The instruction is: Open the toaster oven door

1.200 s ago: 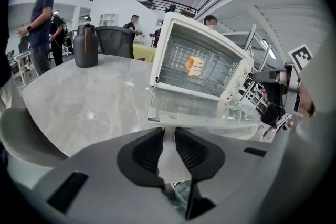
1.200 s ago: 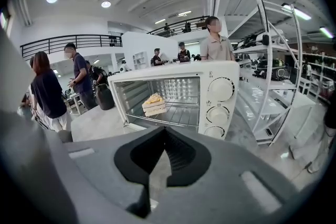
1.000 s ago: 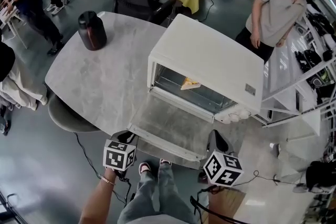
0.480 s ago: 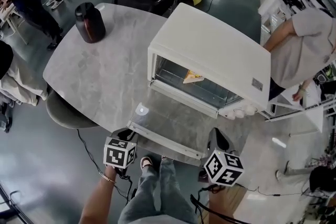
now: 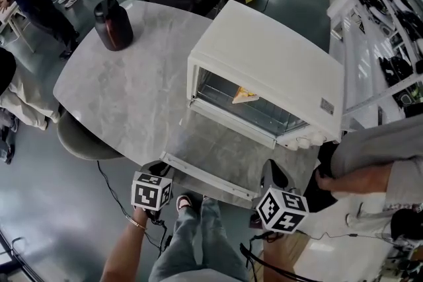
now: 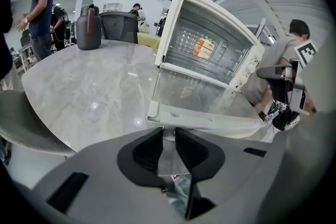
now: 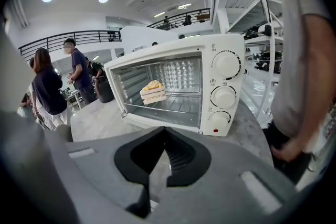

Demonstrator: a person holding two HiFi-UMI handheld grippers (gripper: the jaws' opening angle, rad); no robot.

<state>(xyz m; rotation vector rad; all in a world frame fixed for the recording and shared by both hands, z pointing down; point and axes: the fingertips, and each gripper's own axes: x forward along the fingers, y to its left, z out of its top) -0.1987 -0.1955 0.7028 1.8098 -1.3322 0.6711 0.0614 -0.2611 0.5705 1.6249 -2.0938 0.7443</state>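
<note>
One jug (image 5: 113,24) far corner; bystander (image 5: 377,163) beside oven (image 5: 264,69); left claw (image 6: 168,131) grips handle (image 6: 210,118).

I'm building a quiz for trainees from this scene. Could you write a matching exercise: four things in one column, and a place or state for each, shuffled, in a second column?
Things
1. toaster oven door
2. dark jug
3. cake slice
4. right gripper

Places or states
A. inside the oven
B. shut, holding nothing
C. folded down flat, open
D. on the table, at its far end, apart from the oven

Pairs: 1-C, 2-D, 3-A, 4-B
</note>
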